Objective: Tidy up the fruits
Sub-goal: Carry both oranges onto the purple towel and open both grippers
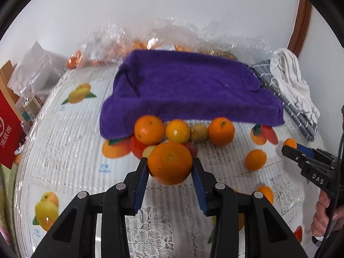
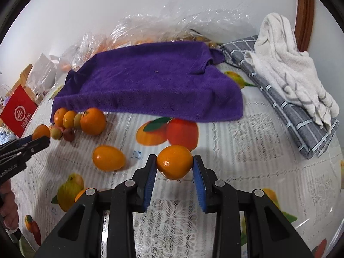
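My left gripper (image 1: 170, 167) is shut on a large orange (image 1: 169, 162) and holds it just in front of a row of fruit: an orange (image 1: 149, 129), a yellow-orange one (image 1: 177, 131), a small greenish one (image 1: 199, 132) and another orange (image 1: 221, 131), along the edge of a purple towel (image 1: 189, 88). My right gripper (image 2: 174, 165) is shut on a small orange (image 2: 174, 161); it also shows in the left wrist view (image 1: 289, 147). A loose oval orange fruit (image 2: 108, 158) lies left of it. The left gripper shows in the right wrist view (image 2: 39, 138).
The table carries a lace cloth printed with fruit pictures (image 2: 167, 133). Clear plastic bags of fruit (image 1: 120, 43) lie behind the towel. A grey checked cloth (image 2: 286, 105) and white towel (image 2: 286, 68) lie at the right. A red bag (image 1: 8, 126) stands at the left edge.
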A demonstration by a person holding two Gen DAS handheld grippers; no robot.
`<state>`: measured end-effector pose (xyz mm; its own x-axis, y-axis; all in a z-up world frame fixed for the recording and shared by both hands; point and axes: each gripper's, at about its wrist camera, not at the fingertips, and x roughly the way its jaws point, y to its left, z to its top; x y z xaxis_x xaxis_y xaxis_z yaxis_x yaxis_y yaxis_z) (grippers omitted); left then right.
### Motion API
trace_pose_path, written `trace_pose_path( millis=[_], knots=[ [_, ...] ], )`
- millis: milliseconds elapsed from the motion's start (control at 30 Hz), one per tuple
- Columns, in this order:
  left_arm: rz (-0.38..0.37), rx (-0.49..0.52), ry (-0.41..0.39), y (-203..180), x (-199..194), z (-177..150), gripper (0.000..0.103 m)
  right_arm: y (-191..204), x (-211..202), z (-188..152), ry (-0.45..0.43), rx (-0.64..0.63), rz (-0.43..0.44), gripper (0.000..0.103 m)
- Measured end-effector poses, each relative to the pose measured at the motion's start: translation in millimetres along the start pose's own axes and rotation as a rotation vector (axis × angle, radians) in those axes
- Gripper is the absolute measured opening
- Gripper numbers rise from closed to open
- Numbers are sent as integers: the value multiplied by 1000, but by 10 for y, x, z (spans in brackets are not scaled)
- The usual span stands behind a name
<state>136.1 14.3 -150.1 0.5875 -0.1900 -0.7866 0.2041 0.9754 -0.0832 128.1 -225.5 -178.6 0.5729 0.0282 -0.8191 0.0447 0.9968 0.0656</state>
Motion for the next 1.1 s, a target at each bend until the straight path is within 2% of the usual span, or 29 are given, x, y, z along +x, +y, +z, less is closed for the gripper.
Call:
trace_pose_path(
  millis=[267, 567, 800, 1100],
  knots=[
    [14, -6, -54, 15, -155, 271, 38, -13, -113, 273, -46, -1, -16, 34],
    [33, -14, -90, -9, -131, 644, 38, -38, -137, 732, -100, 2, -22, 34],
    [49, -47, -104, 74, -4, 1061, 38, -93, -5, 1146, -139, 3, -61, 34],
    [67, -63, -85, 102, 377, 1464, 38, -141, 368, 1505, -129, 18, -72, 34]
  ],
)
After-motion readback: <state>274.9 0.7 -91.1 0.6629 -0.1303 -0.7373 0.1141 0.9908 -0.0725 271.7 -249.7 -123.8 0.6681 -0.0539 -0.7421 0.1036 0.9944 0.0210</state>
